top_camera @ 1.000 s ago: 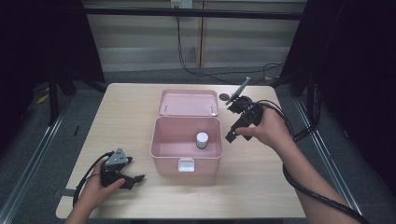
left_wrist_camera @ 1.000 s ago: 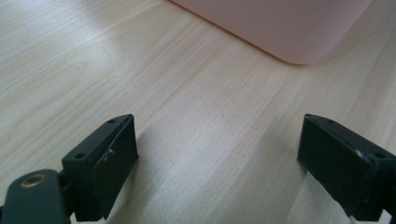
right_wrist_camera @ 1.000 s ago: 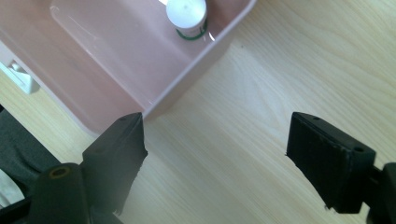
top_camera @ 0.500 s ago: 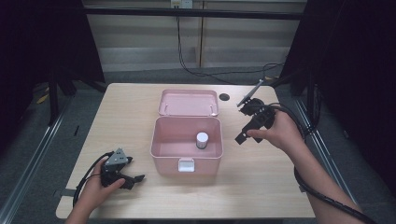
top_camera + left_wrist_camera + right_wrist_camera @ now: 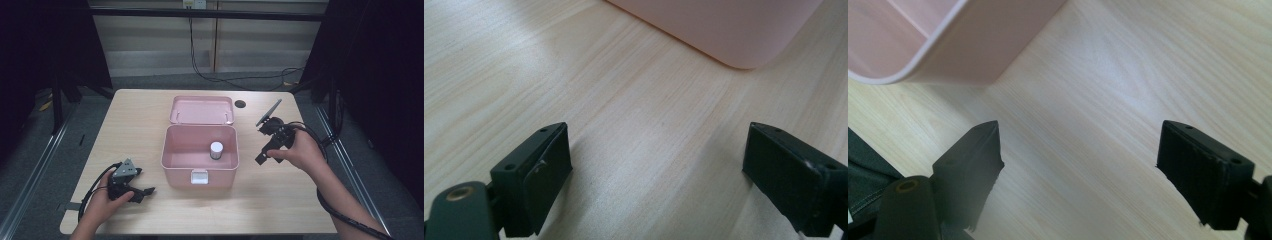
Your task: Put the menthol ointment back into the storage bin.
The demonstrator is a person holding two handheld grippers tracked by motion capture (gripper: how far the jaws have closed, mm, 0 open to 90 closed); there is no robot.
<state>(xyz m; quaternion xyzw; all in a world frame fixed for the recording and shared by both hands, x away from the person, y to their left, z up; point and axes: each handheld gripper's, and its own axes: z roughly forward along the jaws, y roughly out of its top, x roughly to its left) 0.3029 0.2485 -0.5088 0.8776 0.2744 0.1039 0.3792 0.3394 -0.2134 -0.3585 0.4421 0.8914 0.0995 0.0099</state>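
You are holding right gripper (image 5: 261, 159) off box's (image 5: 200, 172) 3 o'clock side, jaws spread wide over bare table (image 5: 280, 200), nothing between them; near box corner (image 5: 903, 75) is showing at 11 o'clock in right gripper view. Pink box is sitting open mid-table, lid (image 5: 201, 110) lying back at 12 o'clock, white-capped jar (image 5: 216, 150) standing upright inside, toward right wall. You are resting left gripper (image 5: 142, 192) on table at box's 8 o'clock, jaws spread, empty, just short of box corner (image 5: 744, 55).
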